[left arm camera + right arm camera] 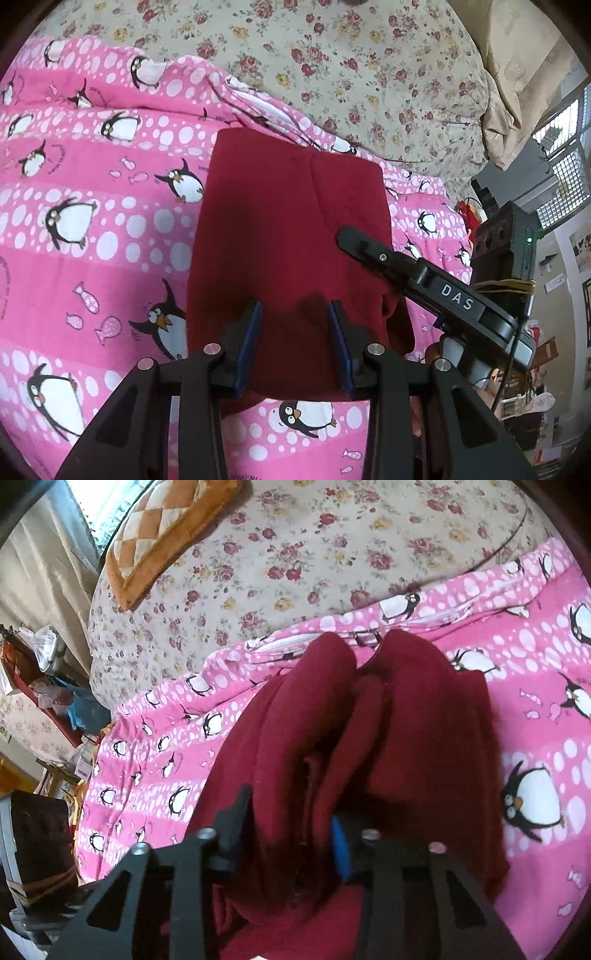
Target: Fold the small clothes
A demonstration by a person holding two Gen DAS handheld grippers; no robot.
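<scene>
- Now, red cloth (291, 221) lies folded on pink blanket (92, 229).
- Left hand-held gripper (294, 325): jaws apart over cloth, holding nothing.
- Right hand-held gripper (291, 819): cloth bunched betw. fingers, grip unclear.

A lived-in bedroom in a home; a bed with a floral sheet (295, 554) fills the scene, a pink penguin blanket (92, 221) spread on it. A quilted cushion (159, 528) lies at the bed's far corner; cluttered shelves (44, 672) stand beside the bed.
</scene>
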